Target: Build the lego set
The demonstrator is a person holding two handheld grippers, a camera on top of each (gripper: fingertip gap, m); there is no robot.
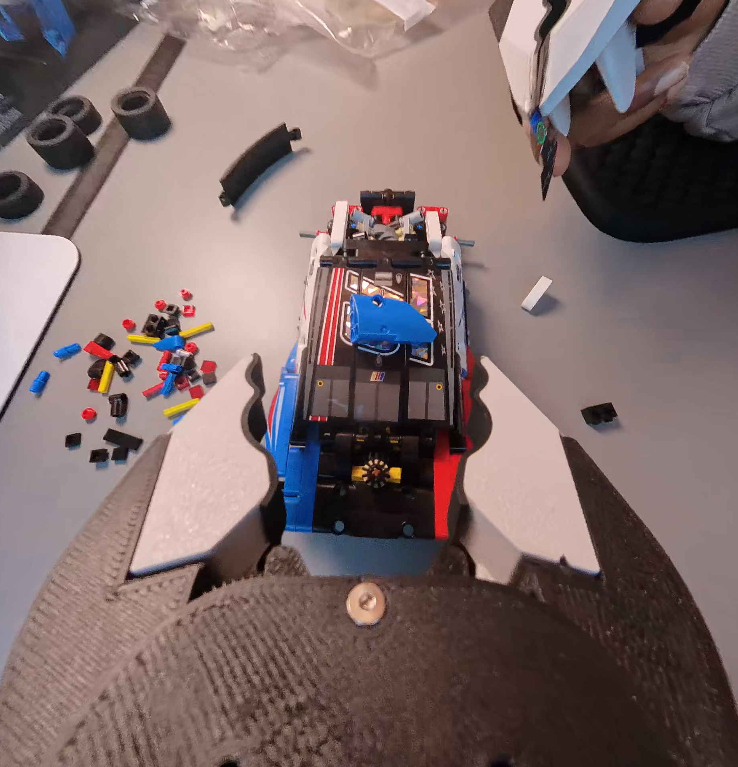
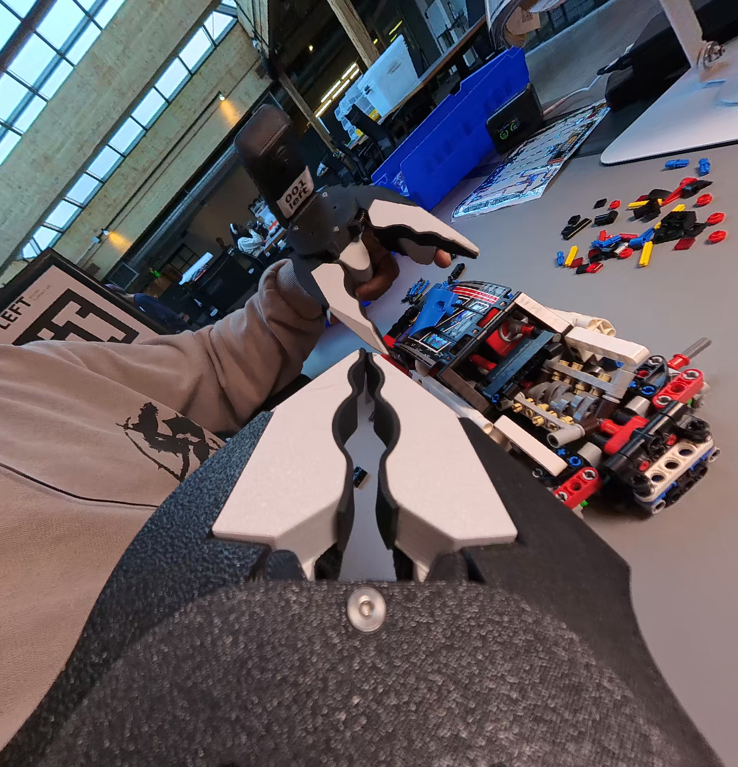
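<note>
The left tongs (image 1: 365, 448) stand open astride the nose of the long blue, red and black lego car (image 1: 379, 373), in line with its length. The right tongs (image 2: 365, 365) are closed, seemingly on nothing, beside the car's flank.

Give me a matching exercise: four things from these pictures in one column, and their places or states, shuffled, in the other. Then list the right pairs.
Things:
1. loose blue curved piece
2. left tongs
3. right tongs
4. black rubber tyres

Places or states:
A. shut, tips together, raised off the table
B. open, straddling one end of the lego car
C. standing unmounted on the grey table
D. lying on the car's black stickered roof

Pairs: 1-D, 2-B, 3-A, 4-C
</note>
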